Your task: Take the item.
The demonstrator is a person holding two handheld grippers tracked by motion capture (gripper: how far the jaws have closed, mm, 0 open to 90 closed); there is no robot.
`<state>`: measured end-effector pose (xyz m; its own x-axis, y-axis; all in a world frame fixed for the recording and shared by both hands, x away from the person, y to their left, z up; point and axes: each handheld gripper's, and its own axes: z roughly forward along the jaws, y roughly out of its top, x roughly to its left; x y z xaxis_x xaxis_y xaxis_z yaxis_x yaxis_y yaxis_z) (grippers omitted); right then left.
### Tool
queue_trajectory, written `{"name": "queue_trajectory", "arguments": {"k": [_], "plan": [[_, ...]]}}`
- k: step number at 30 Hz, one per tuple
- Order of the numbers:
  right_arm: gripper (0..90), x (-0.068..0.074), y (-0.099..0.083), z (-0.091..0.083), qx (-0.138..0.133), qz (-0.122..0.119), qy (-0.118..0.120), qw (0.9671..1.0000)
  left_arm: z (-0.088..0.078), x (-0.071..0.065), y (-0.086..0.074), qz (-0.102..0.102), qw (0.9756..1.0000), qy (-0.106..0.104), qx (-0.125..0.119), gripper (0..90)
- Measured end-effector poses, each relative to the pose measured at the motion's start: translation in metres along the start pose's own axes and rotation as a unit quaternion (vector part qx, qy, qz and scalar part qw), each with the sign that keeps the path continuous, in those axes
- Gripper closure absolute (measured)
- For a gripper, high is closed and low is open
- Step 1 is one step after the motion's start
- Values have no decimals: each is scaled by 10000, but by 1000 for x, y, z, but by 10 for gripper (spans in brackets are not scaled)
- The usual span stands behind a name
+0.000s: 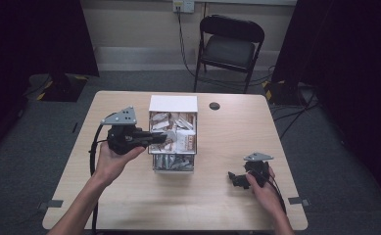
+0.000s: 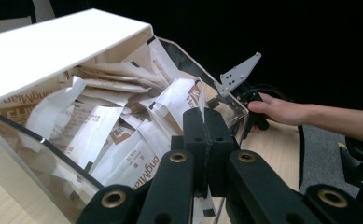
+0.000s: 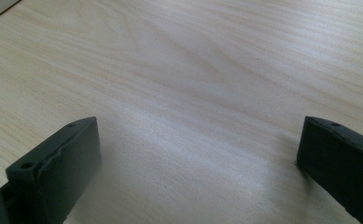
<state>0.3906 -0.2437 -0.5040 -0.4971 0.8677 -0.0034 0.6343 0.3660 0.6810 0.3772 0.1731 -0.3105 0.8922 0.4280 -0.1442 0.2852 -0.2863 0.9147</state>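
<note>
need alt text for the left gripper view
The left gripper, its black jaws shut on a white paper sachet, reaches into a clear plastic box heaped with white and brown sachets. Beyond, a hand holds the other gripper on the wooden table.

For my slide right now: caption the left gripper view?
Shut black left tongs pinch a white paper sachet in the clear acrylic box.
</note>
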Motion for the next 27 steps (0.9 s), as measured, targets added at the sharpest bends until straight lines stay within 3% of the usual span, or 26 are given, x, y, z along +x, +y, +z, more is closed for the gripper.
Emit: {"name": "queue_trajectory", "arguments": {"k": [27], "plan": [[0, 0, 0, 0, -1, 1, 2, 10000, -25, -4, 7, 19, 9993, 81, -369, 900]]}}
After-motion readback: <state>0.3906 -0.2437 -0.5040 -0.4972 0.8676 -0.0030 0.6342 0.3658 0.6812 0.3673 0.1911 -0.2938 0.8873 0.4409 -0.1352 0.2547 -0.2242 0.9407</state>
